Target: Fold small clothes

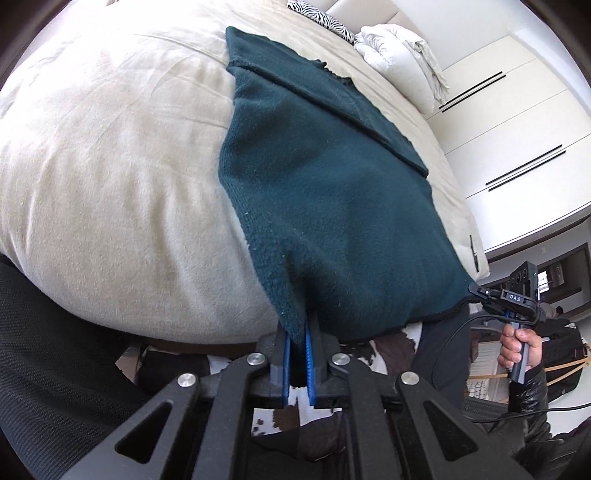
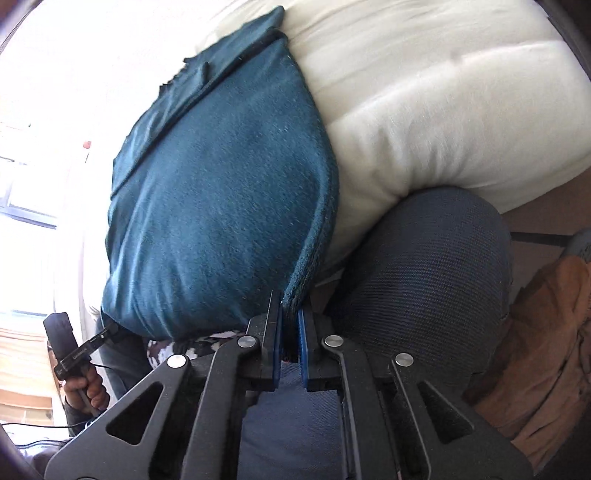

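Note:
A dark teal knitted garment [image 1: 325, 184] lies spread on a cream bed cover [image 1: 110, 166], with a sleeve folded across its far part. My left gripper [image 1: 297, 332] is shut on the garment's near left corner at the bed's edge. My right gripper [image 2: 291, 314] is shut on the near right corner of the garment [image 2: 221, 199]. The right gripper also shows in the left wrist view [image 1: 480, 291], pinching the hem. The left gripper shows in the right wrist view [image 2: 110, 332], at the other corner.
A white folded duvet [image 1: 399, 55] and a zebra-print pillow [image 1: 325, 16] lie at the bed's far end. White wardrobe doors [image 1: 517, 122] stand to the right. A dark mesh chair [image 2: 424, 277] and brown cloth [image 2: 535, 350] sit near the bed's edge.

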`<state>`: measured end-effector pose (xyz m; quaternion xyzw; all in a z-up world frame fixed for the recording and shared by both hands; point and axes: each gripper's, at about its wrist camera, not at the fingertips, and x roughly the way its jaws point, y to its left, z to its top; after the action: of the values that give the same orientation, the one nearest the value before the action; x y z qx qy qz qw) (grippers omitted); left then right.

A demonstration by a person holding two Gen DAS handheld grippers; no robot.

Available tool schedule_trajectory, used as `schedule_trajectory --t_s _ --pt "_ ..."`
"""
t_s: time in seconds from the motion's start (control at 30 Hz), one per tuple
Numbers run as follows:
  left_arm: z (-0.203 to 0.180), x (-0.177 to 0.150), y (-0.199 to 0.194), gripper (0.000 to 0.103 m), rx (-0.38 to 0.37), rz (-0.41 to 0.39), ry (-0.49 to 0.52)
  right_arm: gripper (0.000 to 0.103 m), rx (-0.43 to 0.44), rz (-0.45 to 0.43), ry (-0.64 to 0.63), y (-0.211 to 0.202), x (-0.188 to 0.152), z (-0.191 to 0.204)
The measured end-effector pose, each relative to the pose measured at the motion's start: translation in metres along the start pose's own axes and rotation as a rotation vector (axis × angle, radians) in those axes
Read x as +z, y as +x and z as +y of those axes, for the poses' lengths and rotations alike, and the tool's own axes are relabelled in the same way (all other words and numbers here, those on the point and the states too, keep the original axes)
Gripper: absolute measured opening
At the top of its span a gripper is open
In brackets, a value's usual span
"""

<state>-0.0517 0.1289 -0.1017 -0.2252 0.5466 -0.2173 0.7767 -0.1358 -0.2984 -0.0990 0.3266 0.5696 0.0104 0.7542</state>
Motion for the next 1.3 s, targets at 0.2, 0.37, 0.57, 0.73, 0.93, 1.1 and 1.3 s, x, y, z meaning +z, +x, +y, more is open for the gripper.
schedule_trajectory --t_s 0.2,0.37,0.57,0.73,0.93,1.1,1.3 --pt "0.008 0.013 -0.032 0.007 -0.199 -0.108 -0.098 0.006 0.233 -0.166 0.041 -0.040 0.022 0.006" --pt "0.019 0.023 -0.049 0.007 -0.312 -0.191 -0.189 0.006 0.337 -0.227 0.077 -0.049 0.046 0.007" --pt "0.018 0.059 -0.060 0.007 -0.384 -0.297 -0.264 0.006 0.411 -0.276 0.076 -0.048 0.085 0.021" --pt "0.015 0.105 -0.060 0.006 -0.413 -0.334 -0.281 0.006 0.447 -0.340 0.095 -0.046 0.128 0.032" --pt "0.018 0.174 -0.050 0.006 -0.396 -0.373 -0.301 0.006 0.467 -0.399 0.139 -0.034 0.195 0.036" --pt "0.027 0.242 -0.018 0.006 -0.346 -0.363 -0.313 0.006 0.454 -0.418 0.173 -0.007 0.259 0.045" --pt "0.040 0.317 0.026 0.006 -0.286 -0.335 -0.322 0.006 0.394 -0.408 0.177 0.040 0.332 0.061"
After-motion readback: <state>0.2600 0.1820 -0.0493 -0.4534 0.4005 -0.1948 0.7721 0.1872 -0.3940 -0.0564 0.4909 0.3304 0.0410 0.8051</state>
